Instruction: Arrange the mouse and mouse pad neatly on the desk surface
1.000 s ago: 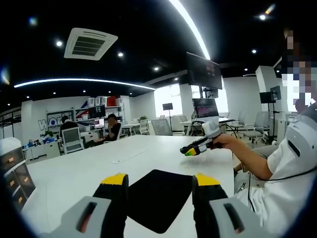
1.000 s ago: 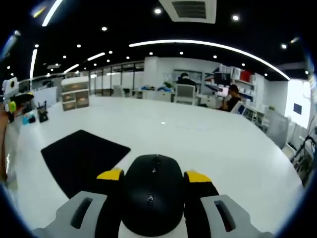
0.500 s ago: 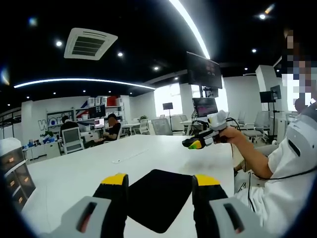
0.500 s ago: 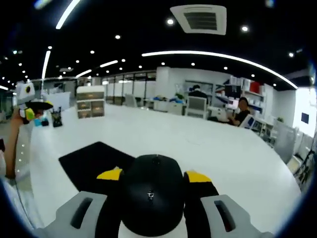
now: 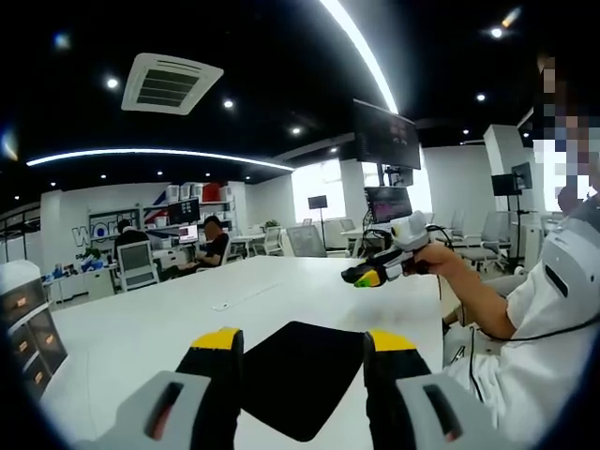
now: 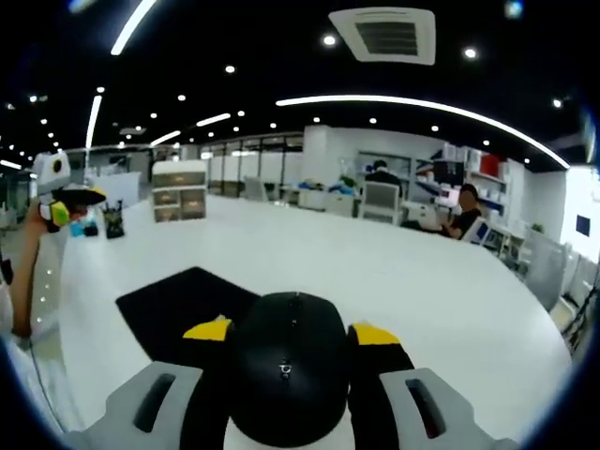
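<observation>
Your right gripper is clamped on the black mouse, jaws pressed against both its sides, and it is carried above the white desk. In the left gripper view the same right gripper sits out over the far side of the desk, held level.

Change over the last second: the right gripper view has tilted up. The mouse pad now sits a little further up and right in that view than it did, and more ceiling shows. From the left gripper view, your right hand rose first, then dipped slightly. So the mouse has been lifted, not lowered; placement has not begun.

Your left gripper has its jaws apart and holds nothing. The mouse pad lies flat on the desk, framed between the two jaws but beyond them, not touched. That view has barely shifted, so the left hand has kept steady.

Pad sits at an angle to the desk edge, as seen from both views. Judgement: the pad likely wants squaring before, or along with, the mouse going down on or beside it. The drawer unit stands well apart from the work.
</observation>
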{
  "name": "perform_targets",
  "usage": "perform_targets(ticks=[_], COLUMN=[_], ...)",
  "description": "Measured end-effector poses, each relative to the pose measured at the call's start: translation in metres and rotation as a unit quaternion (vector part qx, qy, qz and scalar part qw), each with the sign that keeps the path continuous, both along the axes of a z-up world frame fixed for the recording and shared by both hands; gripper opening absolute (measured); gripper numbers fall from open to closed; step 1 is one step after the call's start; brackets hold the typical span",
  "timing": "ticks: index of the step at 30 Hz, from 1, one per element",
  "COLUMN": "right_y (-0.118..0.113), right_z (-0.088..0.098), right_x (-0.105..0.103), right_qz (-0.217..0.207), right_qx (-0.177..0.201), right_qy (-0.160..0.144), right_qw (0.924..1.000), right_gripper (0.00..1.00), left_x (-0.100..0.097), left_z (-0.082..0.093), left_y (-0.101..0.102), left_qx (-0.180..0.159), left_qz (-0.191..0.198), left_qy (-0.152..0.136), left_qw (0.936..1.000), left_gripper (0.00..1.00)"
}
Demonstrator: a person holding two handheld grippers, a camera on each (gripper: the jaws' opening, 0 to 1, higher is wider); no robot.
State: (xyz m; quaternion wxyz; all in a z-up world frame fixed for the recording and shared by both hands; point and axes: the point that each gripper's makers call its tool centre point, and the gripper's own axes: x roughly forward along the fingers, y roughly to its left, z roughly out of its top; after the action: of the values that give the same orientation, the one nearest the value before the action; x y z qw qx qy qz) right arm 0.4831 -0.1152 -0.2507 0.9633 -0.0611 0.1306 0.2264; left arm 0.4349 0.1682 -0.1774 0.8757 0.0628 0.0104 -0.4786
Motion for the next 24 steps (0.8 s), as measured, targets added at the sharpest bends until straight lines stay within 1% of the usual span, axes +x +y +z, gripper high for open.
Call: perform_targets(ticks=[3, 6, 11, 15, 18, 20, 24], right_y=[0.008, 0.023, 0.038, 0.050, 0.063, 0.068, 0.083], right_z=[0.000, 0.001, -0.001, -0.007, -0.014, -0.014, -0.016], right_x=[0.001, 0.000, 0.000, 0.002, 0.006, 0.013, 0.020], right_qz=[0.008, 0.030, 0.045, 0.058, 0.074, 0.078, 0.098], right_qx=[-0.001, 0.014, 0.013, 0.010, 0.011, 0.010, 0.004], right_qy=[-0.002, -0.001, 0.002, 0.009, 0.023, 0.026, 0.033], right_qw=[1.0000, 0.9994, 0.9989, 0.9982, 0.9969, 0.9965, 0.9947], right_gripper=[0.45, 0.45, 0.45, 0.45, 0.45, 0.45, 0.45], left_x=[0.000, 0.000, 0.000, 0.001, 0.002, 0.002, 0.003], left_z=[0.002, 0.004, 0.006, 0.006, 0.008, 0.008, 0.011], left_y=[0.002, 0.003, 0.005, 0.007, 0.007, 0.008, 0.009], left_qx=[-0.002, -0.003, -0.007, -0.005, -0.008, -0.006, -0.011], left_qz=[0.001, 0.002, 0.002, 0.003, 0.002, 0.003, 0.003], left_qy=[-0.001, -0.004, -0.005, -0.005, -0.006, -0.006, -0.008], left_qw=[1.0000, 1.0000, 1.0000, 1.0000, 0.9999, 1.0000, 0.9999], left_gripper=[0.52, 0.52, 0.52, 0.52, 0.51, 0.51, 0.51])
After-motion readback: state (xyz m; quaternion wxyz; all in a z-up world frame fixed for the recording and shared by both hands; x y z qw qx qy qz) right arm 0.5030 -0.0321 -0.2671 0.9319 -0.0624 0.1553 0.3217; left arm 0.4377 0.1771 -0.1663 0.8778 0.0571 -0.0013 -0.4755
